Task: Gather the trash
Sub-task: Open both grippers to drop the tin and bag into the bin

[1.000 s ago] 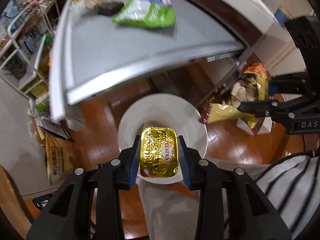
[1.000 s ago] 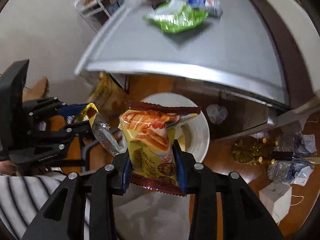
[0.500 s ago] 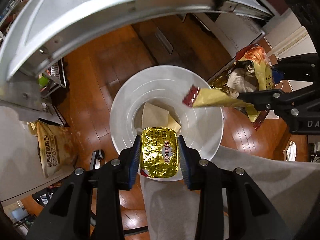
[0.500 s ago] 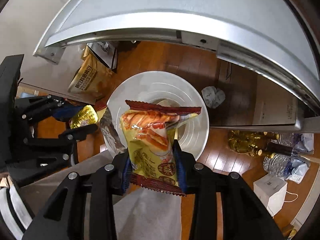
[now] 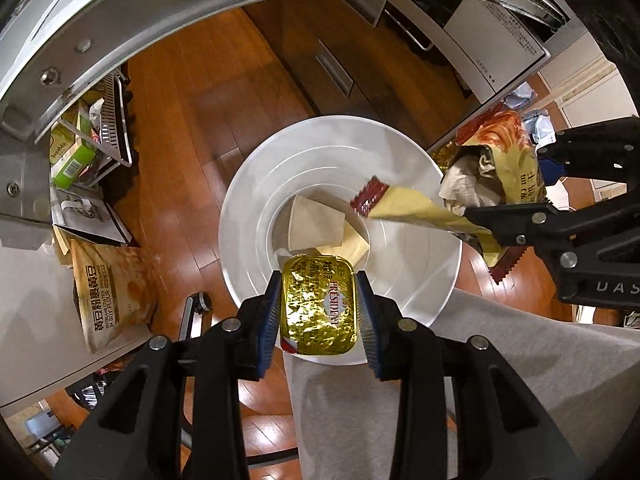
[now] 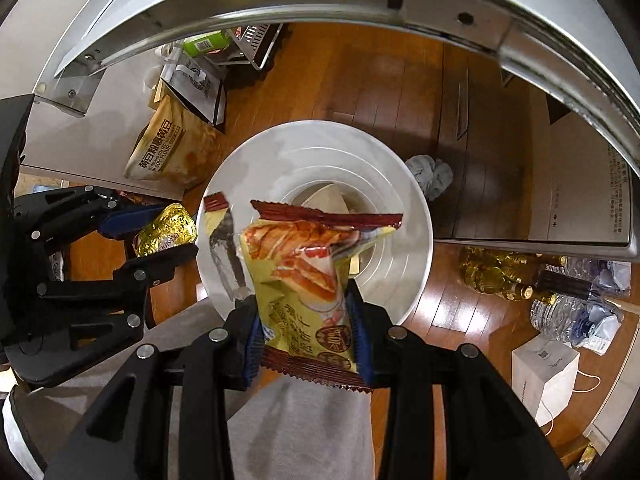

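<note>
A round white bin point(image 5: 256, 216) stands on the wooden floor below both grippers, with tan paper scraps point(image 5: 316, 224) at its bottom. My left gripper point(image 5: 318, 308) points down over the bin's near rim, shut on a gold foil butter tub point(image 5: 318, 308). In the right wrist view that tub point(image 6: 166, 230) shows at the bin's left edge. My right gripper point(image 6: 306, 326) is shut on a yellow snack bag point(image 6: 308, 276) with a dark red seam, hanging over the bin point(image 6: 392, 200). The same bag point(image 5: 424, 210) reaches in from the right in the left wrist view.
A steel counter edge point(image 5: 160, 12) arches overhead. A flour bag point(image 5: 110, 292), a paper bag and a wire rack lie left of the bin. A crumpled cloth point(image 6: 430, 174), oil and water bottles point(image 6: 560, 292) and a white box point(image 6: 544, 372) sit to the right. A person's grey trouser leg point(image 5: 360, 412) is below.
Both grippers have dropped from counter height to just above the bin, which now looks larger. The counter top and its green bag have left view. Both grips are unchanged.
</note>
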{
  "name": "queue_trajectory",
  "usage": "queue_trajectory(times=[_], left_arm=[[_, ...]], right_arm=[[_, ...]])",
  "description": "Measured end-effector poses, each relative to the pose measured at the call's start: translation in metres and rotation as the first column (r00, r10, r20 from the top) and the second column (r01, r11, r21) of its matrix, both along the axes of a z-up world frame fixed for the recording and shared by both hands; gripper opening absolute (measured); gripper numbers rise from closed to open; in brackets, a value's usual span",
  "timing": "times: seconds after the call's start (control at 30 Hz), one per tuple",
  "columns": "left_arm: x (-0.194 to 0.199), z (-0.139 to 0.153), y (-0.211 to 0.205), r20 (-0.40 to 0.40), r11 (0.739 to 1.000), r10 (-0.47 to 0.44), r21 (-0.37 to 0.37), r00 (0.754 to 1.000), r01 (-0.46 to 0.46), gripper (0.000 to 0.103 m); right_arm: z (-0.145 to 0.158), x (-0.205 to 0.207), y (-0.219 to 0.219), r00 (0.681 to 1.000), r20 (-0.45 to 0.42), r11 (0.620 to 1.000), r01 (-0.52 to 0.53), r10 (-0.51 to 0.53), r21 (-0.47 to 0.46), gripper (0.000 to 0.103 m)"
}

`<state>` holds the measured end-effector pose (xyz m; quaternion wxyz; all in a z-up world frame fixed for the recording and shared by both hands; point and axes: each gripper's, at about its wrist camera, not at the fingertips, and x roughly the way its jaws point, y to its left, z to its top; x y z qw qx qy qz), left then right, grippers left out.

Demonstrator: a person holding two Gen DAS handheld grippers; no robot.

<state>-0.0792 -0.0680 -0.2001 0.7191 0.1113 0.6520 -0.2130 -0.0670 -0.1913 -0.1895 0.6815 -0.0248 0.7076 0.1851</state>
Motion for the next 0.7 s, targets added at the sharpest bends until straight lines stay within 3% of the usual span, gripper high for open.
queue_trajectory(times=[0.23,0.3,0.37,0.4,0.53,0.7], left_arm=[[0.005,-0.003,-0.002,-0.003,1.0,0.001,0.011,1.0,-0.001,0.037],[0.005,-0.003,-0.002,0.0,1.0,-0.001,0.018,1.0,0.001,0.045],[0.004,-0.001,-0.002,0.012,1.0,-0.001,0.017,1.0,0.001,0.059],[0.003,0.001,-0.001,0.016,1.0,-0.003,0.013,1.0,0.003,0.061],[-0.001,0.006,-0.002,0.032,1.0,-0.016,0.013,0.999,0.016,0.087],[-0.004,0.013,0.001,0.048,0.999,-0.028,0.025,0.998,0.027,0.089]], right_arm=[[-0.004,0.004,0.002,1.0,0.007,1.0,-0.001,0.002,-0.026,0.042],[-0.005,0.003,0.004,1.0,0.008,1.0,0.004,-0.004,-0.024,0.054],[-0.003,0.004,0.002,1.0,0.013,1.0,0.015,-0.014,-0.023,0.064],[-0.003,0.004,0.001,1.0,0.014,1.0,0.017,-0.017,-0.022,0.064],[0.002,0.005,-0.005,0.999,0.02,1.0,0.027,-0.027,-0.01,0.074],[0.015,0.003,-0.016,0.998,0.029,0.998,0.055,-0.055,0.011,0.081]])
